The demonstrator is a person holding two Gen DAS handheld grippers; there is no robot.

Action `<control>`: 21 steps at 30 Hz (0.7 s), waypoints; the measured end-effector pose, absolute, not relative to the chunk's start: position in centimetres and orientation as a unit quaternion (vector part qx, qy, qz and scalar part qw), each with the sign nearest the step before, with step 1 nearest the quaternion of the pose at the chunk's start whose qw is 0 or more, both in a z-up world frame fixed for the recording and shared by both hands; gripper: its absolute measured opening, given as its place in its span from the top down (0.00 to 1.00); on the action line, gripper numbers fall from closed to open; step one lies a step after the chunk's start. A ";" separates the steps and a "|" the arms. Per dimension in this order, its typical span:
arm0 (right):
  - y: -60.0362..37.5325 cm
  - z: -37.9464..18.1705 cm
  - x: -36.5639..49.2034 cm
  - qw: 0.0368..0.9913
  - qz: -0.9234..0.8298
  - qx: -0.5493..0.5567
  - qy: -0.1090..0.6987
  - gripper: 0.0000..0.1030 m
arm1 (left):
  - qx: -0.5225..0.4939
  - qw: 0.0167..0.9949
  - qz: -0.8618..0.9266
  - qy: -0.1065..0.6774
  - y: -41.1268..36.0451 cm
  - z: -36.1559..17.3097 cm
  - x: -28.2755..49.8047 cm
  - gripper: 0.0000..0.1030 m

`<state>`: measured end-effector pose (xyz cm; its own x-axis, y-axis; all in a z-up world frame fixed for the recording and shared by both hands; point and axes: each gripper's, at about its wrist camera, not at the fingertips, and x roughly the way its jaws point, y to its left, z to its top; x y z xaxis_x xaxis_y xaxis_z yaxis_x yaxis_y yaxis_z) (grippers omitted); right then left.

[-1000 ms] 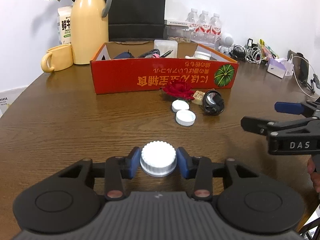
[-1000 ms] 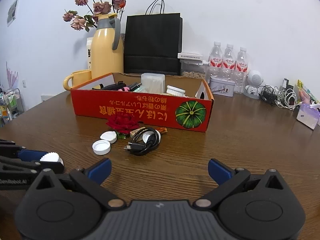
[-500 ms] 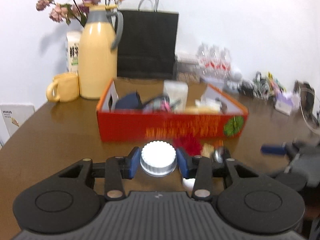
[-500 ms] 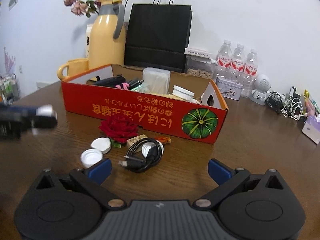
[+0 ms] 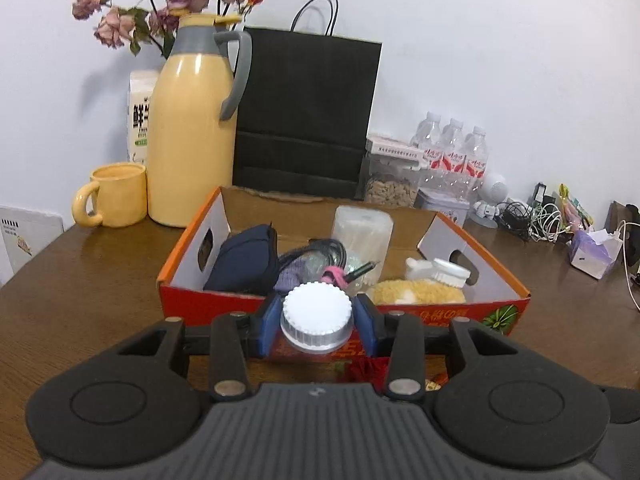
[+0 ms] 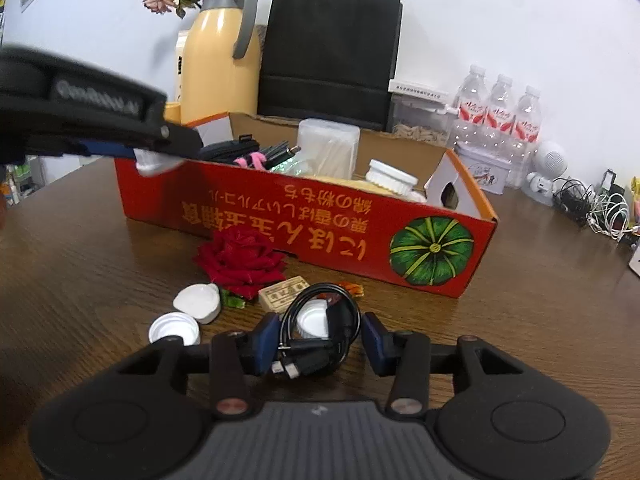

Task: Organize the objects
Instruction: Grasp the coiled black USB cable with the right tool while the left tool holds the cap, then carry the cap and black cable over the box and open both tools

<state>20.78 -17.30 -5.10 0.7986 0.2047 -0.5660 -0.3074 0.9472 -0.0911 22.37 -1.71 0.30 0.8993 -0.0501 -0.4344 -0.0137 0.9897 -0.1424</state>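
My left gripper (image 5: 318,330) is shut on a white ribbed bottle cap (image 5: 317,316) and holds it in the air at the near wall of the red cardboard box (image 5: 496,318); it also shows in the right wrist view (image 6: 154,162). The box holds a dark pouch (image 5: 244,260), cables and a white jar. My right gripper (image 6: 318,342) is low over the table, its jaws partly closed around a coiled black cable (image 6: 320,336) without pressing it. A red rose (image 6: 240,260), two white caps (image 6: 175,328) and a small wooden block (image 6: 283,293) lie on the table in front of the box.
A yellow thermos (image 5: 192,136), a yellow mug (image 5: 116,194) and a black paper bag (image 5: 308,116) stand behind the box. Water bottles (image 5: 452,152), a small white robot figure and tangled cables (image 5: 536,220) are at the back right.
My left gripper has lifted the white cap off the table and carried it forward to the box. My right gripper has moved forward and narrowed its jaws around the black cable.
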 end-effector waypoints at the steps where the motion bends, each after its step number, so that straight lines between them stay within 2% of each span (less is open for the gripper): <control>1: -17.4 -5.0 20.7 0.945 0.137 -0.087 0.284 0.58 | -0.072 0.971 -0.010 0.228 -1.6 0.1 22.5 0.60; 5: -17.6 -4.8 20.3 0.950 0.135 -0.084 0.269 0.58 | -0.075 0.969 -0.015 0.237 -1.4 -0.4 22.8 0.60; 13: -18.3 -2.2 19.4 0.964 0.139 -0.067 0.217 0.58 | -0.062 0.977 -0.019 0.203 -1.1 1.9 22.3 0.60; 21: -17.2 2.0 22.8 0.973 0.137 -0.088 0.164 0.58 | -0.054 0.983 -0.010 0.174 -1.3 4.5 25.2 0.60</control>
